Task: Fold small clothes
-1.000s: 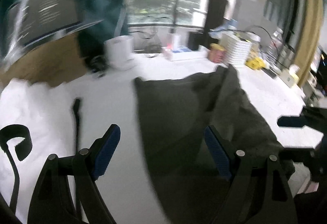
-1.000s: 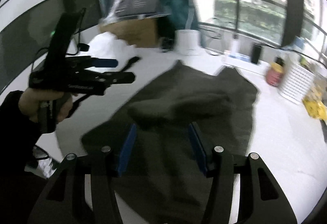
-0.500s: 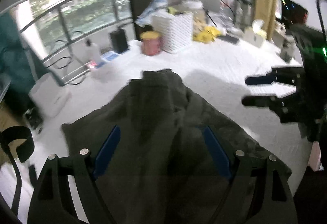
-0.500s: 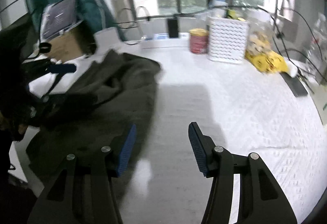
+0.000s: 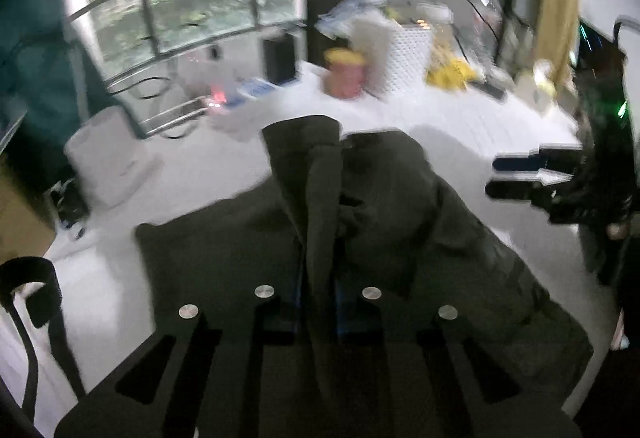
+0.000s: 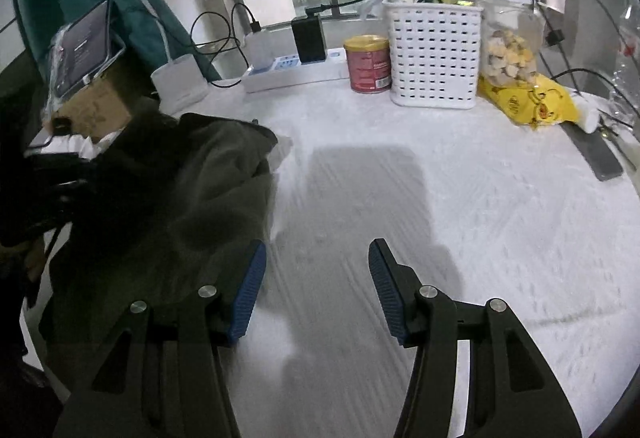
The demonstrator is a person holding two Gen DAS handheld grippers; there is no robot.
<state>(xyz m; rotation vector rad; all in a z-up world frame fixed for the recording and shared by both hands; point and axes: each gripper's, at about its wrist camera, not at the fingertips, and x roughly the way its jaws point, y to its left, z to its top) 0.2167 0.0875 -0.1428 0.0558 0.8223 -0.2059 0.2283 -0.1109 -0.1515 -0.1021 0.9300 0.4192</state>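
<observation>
Left wrist view: dark olive garment (image 5: 384,222) lies rumpled on the white table (image 5: 472,126), nearer than the red can (image 5: 345,77), which stands behind its far edge. Left gripper (image 5: 318,298) is closing, and a raised ridge of the cloth is pinched between its blue pads. To the right of the garment, the right gripper (image 5: 516,178) hangs apart from the cloth, jaws parted, nothing between them.

Right wrist view: right gripper (image 6: 318,278) points down at bare table (image 6: 460,198) in front of the red can (image 6: 367,64); jaws stand apart and empty. Garment (image 6: 192,198) lies to the left, its edge just beside the left blue pad (image 6: 248,294); whether they touch, cannot tell. White basket (image 6: 434,54) sits touching or nearly touching the can's right side.

Step in hand, as judged: gathering the garment to lift and spread it; no fold made yet. Next move calls for the right gripper to swing left to the cloth edge and take a second hold, so the piece can be drawn flat.
</observation>
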